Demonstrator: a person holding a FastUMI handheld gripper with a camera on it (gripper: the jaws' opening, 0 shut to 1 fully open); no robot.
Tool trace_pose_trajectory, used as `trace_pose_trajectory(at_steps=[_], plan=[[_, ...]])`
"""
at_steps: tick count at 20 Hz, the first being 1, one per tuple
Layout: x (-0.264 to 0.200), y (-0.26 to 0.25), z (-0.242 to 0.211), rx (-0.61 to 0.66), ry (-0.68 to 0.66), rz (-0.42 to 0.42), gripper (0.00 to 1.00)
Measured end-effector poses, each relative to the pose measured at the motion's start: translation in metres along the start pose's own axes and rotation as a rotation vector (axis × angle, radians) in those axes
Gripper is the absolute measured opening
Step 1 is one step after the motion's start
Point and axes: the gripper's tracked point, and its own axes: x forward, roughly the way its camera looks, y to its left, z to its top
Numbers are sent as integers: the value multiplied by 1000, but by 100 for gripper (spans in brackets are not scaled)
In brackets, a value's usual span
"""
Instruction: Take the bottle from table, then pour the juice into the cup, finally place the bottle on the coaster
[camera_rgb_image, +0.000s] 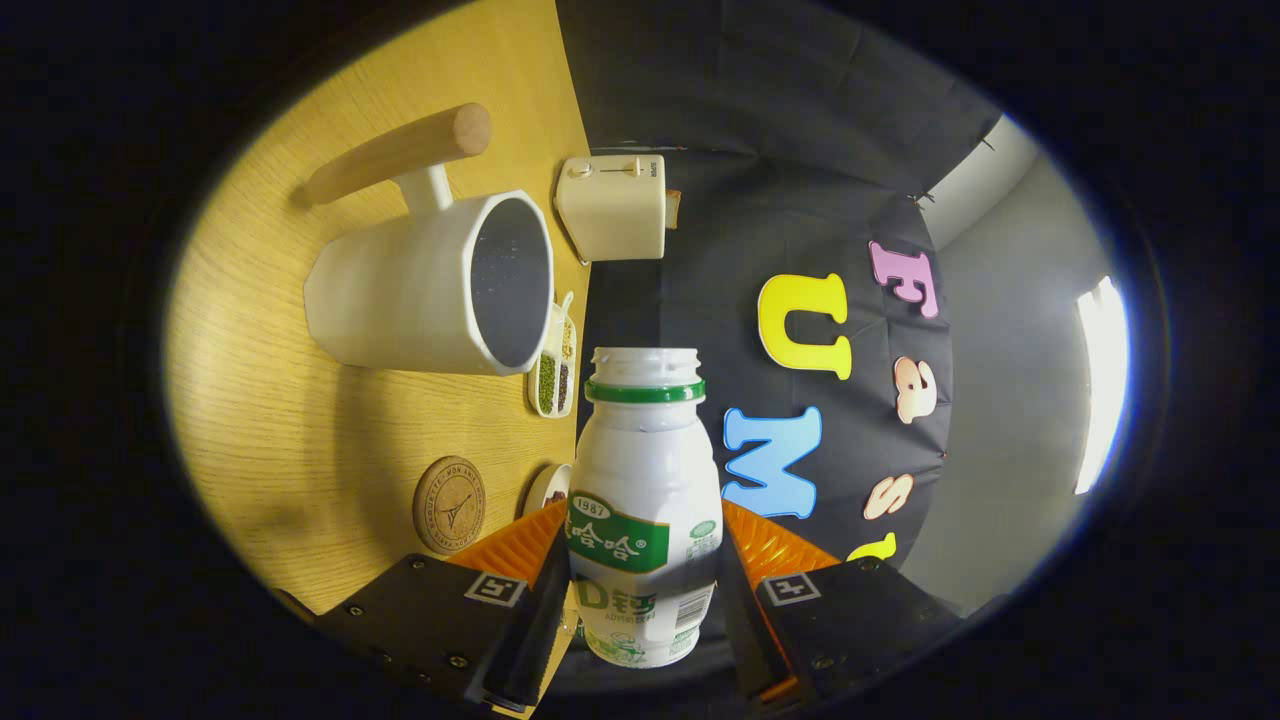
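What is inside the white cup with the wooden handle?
The white cup with the wooden handle shows a dark interior with faint specks. Liquid level cannot be judged. The gripper grips the white plastic bottle, uncapped.

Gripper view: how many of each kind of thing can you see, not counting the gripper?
Bottles: 1, held between the gripper fingers
Cups: 1
Coasters: 1
Toasters: 1
Small dishes: 2
Total: 6
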Motion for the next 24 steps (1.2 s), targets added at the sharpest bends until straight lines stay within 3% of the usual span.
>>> trace_pose_trajectory(at_steps=[24], plan=[[-4,-9,11,-136,-14,-27,71]])
